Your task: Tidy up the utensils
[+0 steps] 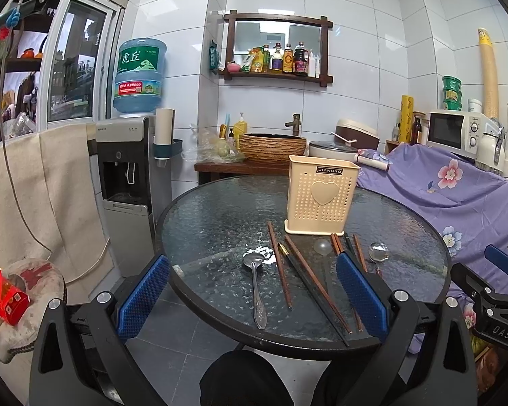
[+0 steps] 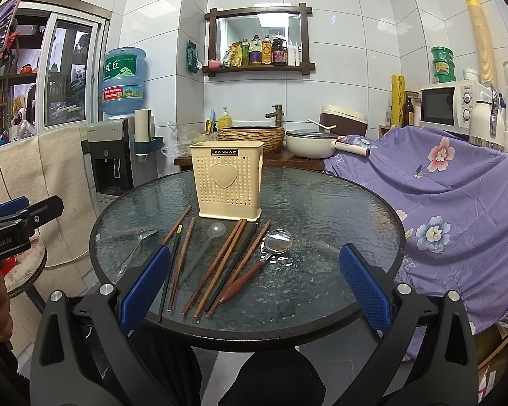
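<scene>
Round glass table [image 2: 338, 203] fills a tiled kitchen corner; both the left gripper [image 1: 252, 296] and right gripper [image 2: 254, 284] hover wide open and empty at its near rim. Chopsticks [image 2: 216, 264] and spoons [image 2: 277, 240] lie loose before the upright cream perforated utensil holder [image 2: 227, 182], bare glass to its right.

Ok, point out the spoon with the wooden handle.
It's the rightmost spoon, its brown handle lying beside the chopsticks. The clear plastic spoon and the all-metal spoon have no wood.
</scene>
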The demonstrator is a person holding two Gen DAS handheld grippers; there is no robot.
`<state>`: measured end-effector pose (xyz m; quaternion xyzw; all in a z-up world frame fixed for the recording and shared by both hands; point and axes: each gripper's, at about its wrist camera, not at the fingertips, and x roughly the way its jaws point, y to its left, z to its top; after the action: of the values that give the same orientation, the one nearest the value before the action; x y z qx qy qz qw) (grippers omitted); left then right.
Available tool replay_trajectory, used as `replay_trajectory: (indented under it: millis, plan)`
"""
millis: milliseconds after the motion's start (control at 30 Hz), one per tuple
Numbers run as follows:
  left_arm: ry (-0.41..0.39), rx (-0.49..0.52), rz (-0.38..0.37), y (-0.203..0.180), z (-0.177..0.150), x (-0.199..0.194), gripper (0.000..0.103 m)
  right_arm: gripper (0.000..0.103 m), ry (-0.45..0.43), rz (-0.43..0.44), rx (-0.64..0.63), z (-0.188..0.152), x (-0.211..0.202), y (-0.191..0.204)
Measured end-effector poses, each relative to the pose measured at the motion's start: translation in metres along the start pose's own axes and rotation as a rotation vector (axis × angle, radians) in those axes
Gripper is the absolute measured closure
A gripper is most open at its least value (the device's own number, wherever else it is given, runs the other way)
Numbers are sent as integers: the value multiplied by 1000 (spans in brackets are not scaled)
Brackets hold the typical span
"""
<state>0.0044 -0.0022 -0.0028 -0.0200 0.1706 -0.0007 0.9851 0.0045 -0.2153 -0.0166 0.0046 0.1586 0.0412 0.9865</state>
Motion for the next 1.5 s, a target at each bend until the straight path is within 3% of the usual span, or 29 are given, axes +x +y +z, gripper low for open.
replay_trajectory:
  millis: [1500]
  plan:
    - [-1, -3, 4, 2, -1, -1, 6, 5, 5, -5, 2, -2, 1, -5]
